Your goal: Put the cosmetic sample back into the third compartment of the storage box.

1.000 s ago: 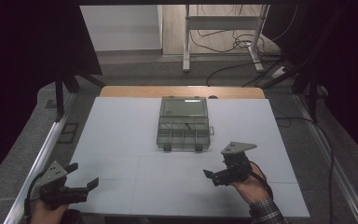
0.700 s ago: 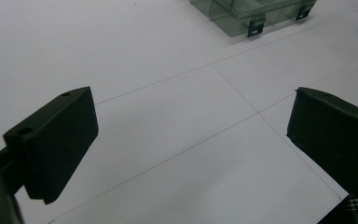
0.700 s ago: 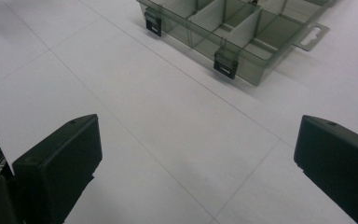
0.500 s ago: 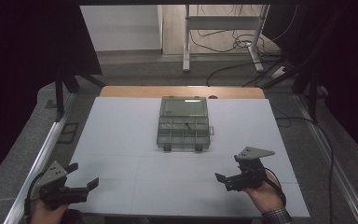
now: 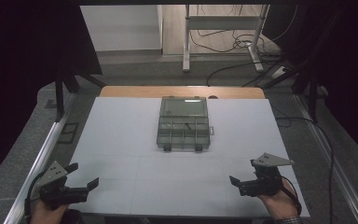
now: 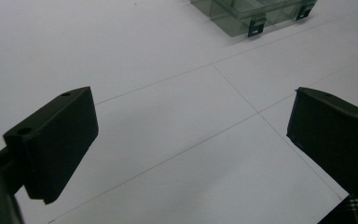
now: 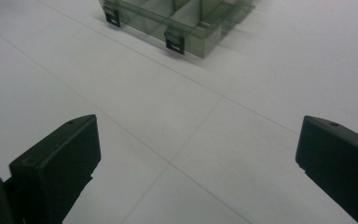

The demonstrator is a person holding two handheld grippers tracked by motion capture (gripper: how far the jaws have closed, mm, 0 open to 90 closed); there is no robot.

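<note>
A clear plastic compartment box (image 5: 184,123) with two dark front latches lies shut at the far middle of the white table (image 5: 121,140). My left gripper (image 5: 84,175) is held low at the near left corner, open, nothing between its jaws. My right gripper (image 5: 243,171) sits at the near right, also open and holding nothing. In the left gripper view the jaws stand wide apart around the gripper's middle (image 6: 191,135), with the box (image 6: 256,11) far off at the top. The right gripper view shows its jaws equally spread (image 7: 198,158) and the box (image 7: 182,23) ahead.
A wooden strip (image 5: 121,91) borders the table's far edge. A metal rail (image 5: 42,154) runs along the left side and another along the right. Cables (image 5: 228,44) and a stand's legs lie on the floor beyond. A plaid sleeve (image 6: 349,212) shows at one corner.
My right gripper has drawn back toward the near right corner of the table, away from the box. The left gripper has hardly moved. Both stay open.
</note>
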